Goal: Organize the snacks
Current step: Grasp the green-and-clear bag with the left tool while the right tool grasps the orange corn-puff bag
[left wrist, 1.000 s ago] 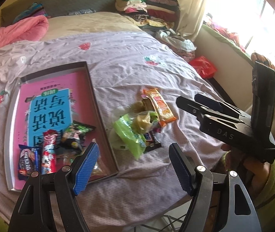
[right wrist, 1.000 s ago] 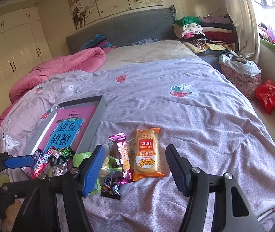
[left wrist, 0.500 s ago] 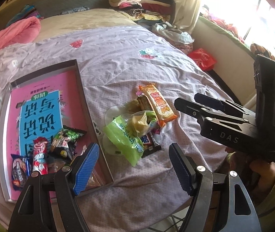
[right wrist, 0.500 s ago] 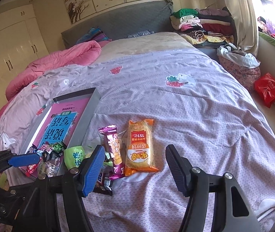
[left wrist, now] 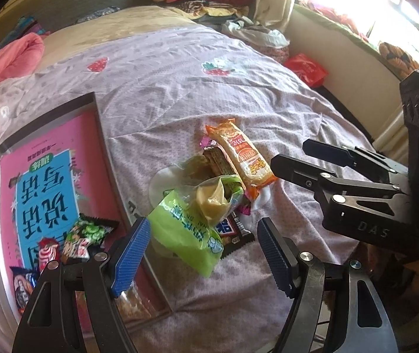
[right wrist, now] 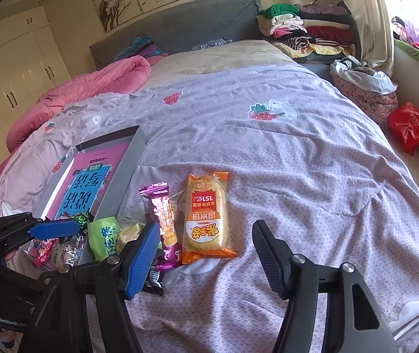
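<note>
A pile of snacks lies on the bed: an orange rice-cracker pack (right wrist: 206, 220), a purple-wrapped bar (right wrist: 162, 223), a green bag (left wrist: 185, 229) and a dark chocolate bar (left wrist: 234, 234). Beside the pile is a grey tray (left wrist: 100, 135) with a pink and blue book in it and several small snack packs (left wrist: 85, 235) at its near end. My left gripper (left wrist: 203, 253) hangs open just above the green bag, nothing between its fingers. My right gripper (right wrist: 206, 259) is open over the near end of the orange pack, apart from it. It also shows in the left wrist view as the right gripper (left wrist: 291, 158), beside the pile.
The bed has a lilac strawberry-print cover (right wrist: 268, 153) and a pink duvet (right wrist: 91, 88) rolled at its head. Folded clothes (right wrist: 303, 32) are stacked at the back right. A red bag (right wrist: 409, 126) lies on the floor right of the bed.
My left gripper has moved down and toward the snack pile, so the green bag now sits between its fingers' line. The right gripper has sunk slightly over the orange pack.
</note>
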Demonstrator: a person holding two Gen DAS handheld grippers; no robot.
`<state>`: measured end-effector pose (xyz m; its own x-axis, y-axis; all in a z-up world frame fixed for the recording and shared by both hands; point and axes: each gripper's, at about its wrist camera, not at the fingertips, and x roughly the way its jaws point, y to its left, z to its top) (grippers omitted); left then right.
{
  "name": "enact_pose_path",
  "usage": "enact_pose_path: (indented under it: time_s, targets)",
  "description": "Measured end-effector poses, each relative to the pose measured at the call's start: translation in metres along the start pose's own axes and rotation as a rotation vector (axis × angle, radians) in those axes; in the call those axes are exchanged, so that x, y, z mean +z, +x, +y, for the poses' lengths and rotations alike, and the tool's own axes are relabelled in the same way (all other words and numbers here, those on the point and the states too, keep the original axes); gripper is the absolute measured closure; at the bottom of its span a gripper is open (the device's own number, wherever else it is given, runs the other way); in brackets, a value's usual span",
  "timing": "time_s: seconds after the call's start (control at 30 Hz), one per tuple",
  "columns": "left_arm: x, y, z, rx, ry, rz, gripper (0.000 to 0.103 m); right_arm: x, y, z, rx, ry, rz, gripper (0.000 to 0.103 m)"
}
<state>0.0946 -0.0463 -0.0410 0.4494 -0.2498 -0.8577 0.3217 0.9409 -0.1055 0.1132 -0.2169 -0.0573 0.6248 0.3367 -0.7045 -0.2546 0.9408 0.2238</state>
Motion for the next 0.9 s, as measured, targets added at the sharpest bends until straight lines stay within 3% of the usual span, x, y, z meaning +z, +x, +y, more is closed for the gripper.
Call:
enact_pose_path:
  time_s: [0.2,0.4,0.63,0.9]
  targets:
    - [0.005,0.015,0.001,0.006,0.016,0.02,0.027,-0.001,0.008,-0.004,0.004,0.004,0.024,0.038]
    - [0.01,0.023,-0.002,0.01,0.054,0.022,0.037,-0.002,0.015,-0.005,0.012,0.003,0.04,0.038]
    - [0.015,0.034,-0.01,0.028,0.119,0.025,0.037,-0.002,0.026,-0.007,0.014,0.001,0.065,0.038]
    - [0.015,0.04,-0.006,0.005,0.114,0.036,0.037,-0.001,0.044,-0.012,-0.008,-0.007,0.106,0.04]
